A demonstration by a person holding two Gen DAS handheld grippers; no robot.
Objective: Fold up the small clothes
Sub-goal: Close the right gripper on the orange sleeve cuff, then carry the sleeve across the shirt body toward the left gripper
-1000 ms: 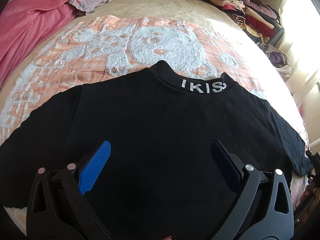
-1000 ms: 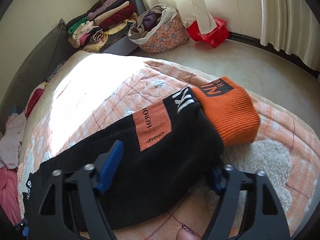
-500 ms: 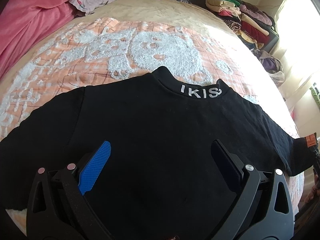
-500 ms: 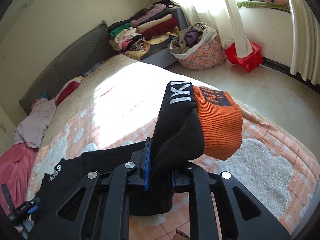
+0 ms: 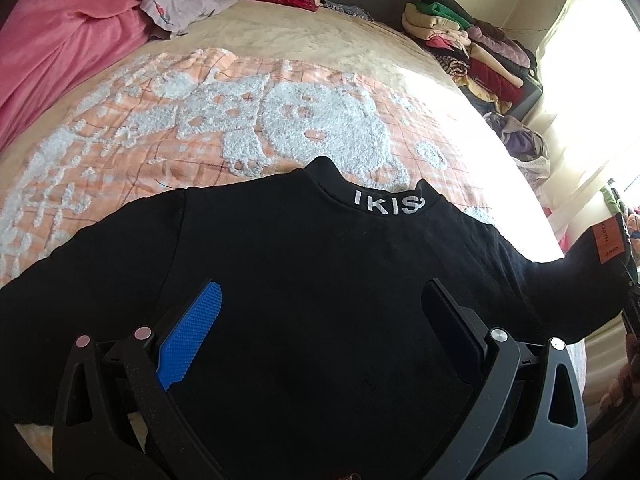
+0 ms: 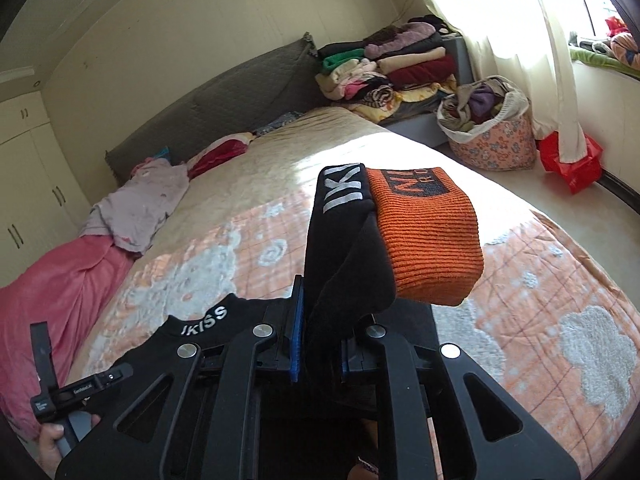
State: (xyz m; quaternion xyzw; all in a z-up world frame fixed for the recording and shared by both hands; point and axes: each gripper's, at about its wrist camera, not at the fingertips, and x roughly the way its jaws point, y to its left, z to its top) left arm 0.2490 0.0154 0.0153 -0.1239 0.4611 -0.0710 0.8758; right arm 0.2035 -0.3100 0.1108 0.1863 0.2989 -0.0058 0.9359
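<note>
**Right wrist view: sleeve fold-in on the black sweater**

Right wrist view shows my right gripper [image 6: 318, 344] clenched on the sleeve [image 6: 340, 264] of the black sweater [image 5: 304, 300], with the orange cuff [image 6: 430, 236] hanging forward past the fingers and lifted clear of the bed. The sweater body lies flat, back side up, on the orange-and-white blanket [image 5: 224, 120], its collar [image 5: 384, 204] with white lettering pointing toward the headboard [image 6: 224, 108].

My left gripper [image 5: 320, 328] is released, jaws spread wide, hovering over the lower middle of the sweater body, on the hem side of the collar. I cannot tell whether its fingers touch the cloth. From this view the raised sleeve appears at the far right, beyond the collar, with its orange patch [image 5: 610, 246] showing.

Procedure for the step in hand, as I judge it:

1. Keep the right gripper clamped; a loose grip would drop the heavy cuff.
2. Carry the sleeve across toward the collar line, keeping it low and taut so the shoulder seam forms a straight crease.
3. Lower the left gripper onto the body, below the collar, to pin it against dragging.
4. Lay the cuff flat inside the sweater outline before opening the right gripper.

Away from the collar: pink bedding [image 5: 60, 56] left, stacked clothes [image 5: 472, 44] beyond the bed's right edge.
</note>
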